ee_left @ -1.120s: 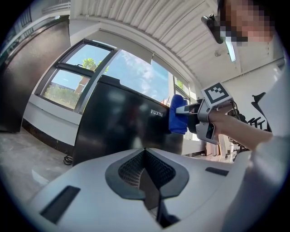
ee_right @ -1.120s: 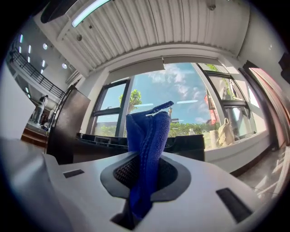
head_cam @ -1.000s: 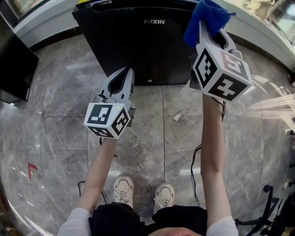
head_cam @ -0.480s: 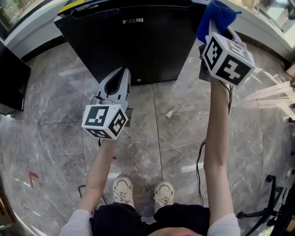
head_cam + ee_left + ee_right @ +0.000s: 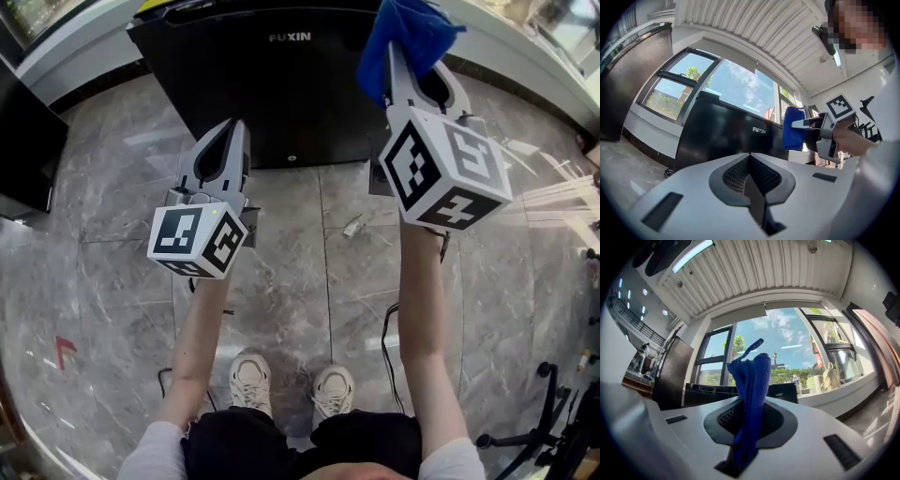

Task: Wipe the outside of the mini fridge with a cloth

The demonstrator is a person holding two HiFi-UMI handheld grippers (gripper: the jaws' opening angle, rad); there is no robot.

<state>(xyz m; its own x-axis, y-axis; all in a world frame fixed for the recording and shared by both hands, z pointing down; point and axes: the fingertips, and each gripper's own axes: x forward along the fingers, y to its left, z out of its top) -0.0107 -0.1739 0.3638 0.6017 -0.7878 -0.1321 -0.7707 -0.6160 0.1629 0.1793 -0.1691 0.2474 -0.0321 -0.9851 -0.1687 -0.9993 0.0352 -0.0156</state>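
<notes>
The black mini fridge [image 5: 272, 84] marked FUXIN stands on the marble floor ahead of me; it also fills the middle of the left gripper view as a dark box [image 5: 726, 136]. My right gripper [image 5: 405, 58] is shut on a blue cloth [image 5: 403, 37], held up by the fridge's upper right corner. In the right gripper view the cloth [image 5: 752, 394] stands bunched between the jaws, with the fridge's top [image 5: 783, 390] behind it. My left gripper [image 5: 225, 141] is shut with nothing in it, hanging in front of the fridge's lower left part.
A dark cabinet [image 5: 23, 141] stands at the left. A white ledge under windows [image 5: 525, 66] runs behind the fridge. A cable [image 5: 389, 356] lies on the floor by my feet, and a small scrap [image 5: 352, 226] lies before the fridge. Black stand legs [image 5: 553, 431] sit at lower right.
My right gripper with the cloth has shifted left and nearer to me, toward the fridge's top right corner. The left gripper has drifted slightly left.
</notes>
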